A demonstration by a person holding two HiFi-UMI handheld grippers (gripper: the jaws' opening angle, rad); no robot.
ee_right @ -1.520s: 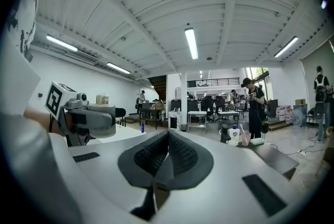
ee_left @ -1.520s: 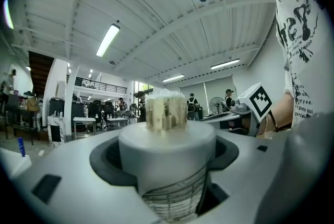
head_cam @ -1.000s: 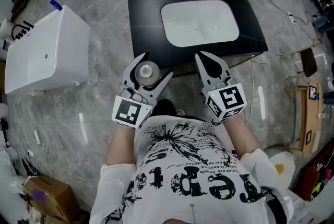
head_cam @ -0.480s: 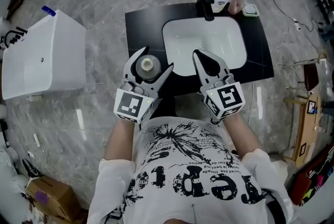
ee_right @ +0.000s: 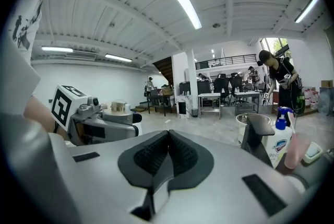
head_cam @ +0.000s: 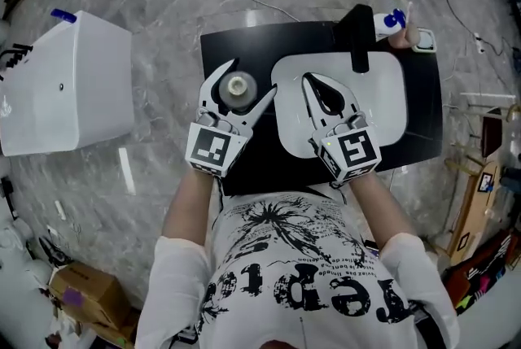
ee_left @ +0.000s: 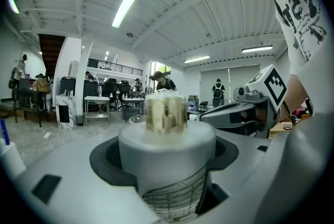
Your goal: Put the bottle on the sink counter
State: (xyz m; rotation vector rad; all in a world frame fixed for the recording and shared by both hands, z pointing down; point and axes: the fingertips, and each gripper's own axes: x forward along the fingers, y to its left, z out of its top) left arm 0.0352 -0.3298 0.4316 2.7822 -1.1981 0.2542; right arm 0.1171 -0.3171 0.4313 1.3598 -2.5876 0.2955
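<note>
Now my left hand-held gripper [head_cam: 247,85] grips the upright white cylindrical bottle [ee_left: 167,142] — black sink table [head_cam: 236,42] directly beneath it.

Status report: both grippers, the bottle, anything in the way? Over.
Left gripper shut on bottle, upright, over sink counter, left of basin. Right gripper shut, empty, over basin. Faucet far side, not in the way.

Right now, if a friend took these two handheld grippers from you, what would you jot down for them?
Left gripper: jaws shut on the bottle, held upright over the black sink counter, left of the basin.
Right gripper: jaws shut, empty, over the basin.
Done: bottle gripped and brought over the counter.
Left: lower it onto the bare counter, open the jaws, draw back.
</note>
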